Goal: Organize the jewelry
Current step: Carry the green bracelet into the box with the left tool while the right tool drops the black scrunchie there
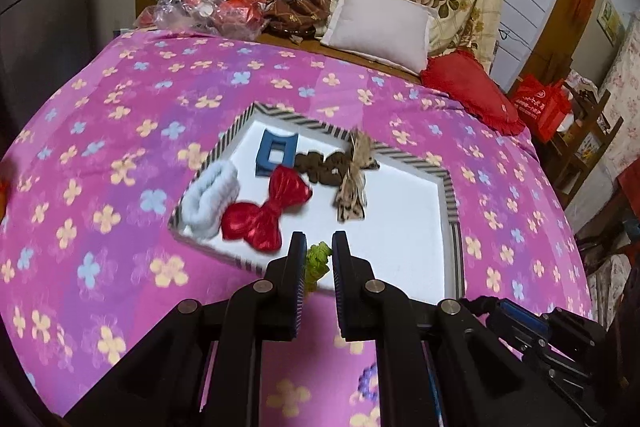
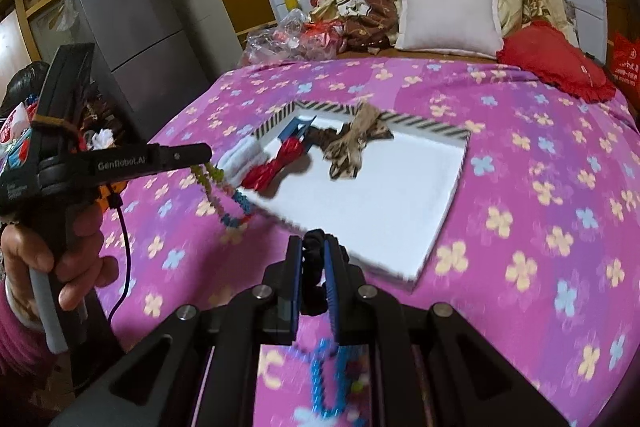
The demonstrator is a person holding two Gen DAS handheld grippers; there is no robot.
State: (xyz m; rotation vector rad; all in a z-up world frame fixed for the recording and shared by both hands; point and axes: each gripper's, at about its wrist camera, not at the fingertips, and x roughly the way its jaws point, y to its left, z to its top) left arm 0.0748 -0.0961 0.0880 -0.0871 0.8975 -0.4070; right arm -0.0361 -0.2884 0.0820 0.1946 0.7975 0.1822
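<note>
A white tray with a striped rim (image 1: 450, 187) (image 2: 460, 163) lies on the pink flowered bedspread. In it are a red bow (image 1: 264, 211) (image 2: 276, 163), a white scrunchie (image 1: 208, 203), a blue square clip (image 1: 276, 153), a brown hair piece (image 1: 324, 167) and a leopard bow (image 1: 352, 183) (image 2: 352, 147). My left gripper (image 1: 318, 247) is shut on a multicoloured bead string, green between its fingers (image 1: 318, 261); the string hangs from it in the right wrist view (image 2: 224, 195). My right gripper (image 2: 314, 247) is shut on a black hair tie (image 2: 316, 267) with a blue bead strand (image 2: 328, 379) below it, near the tray's near edge.
A white pillow (image 1: 380, 23), a red cushion (image 1: 472, 87), folded quilts and plastic bags (image 1: 200, 3) lie at the head of the bed. A grey fridge (image 2: 132, 35) stands left of the bed. Shelves and a red bag (image 1: 540, 103) are on the right.
</note>
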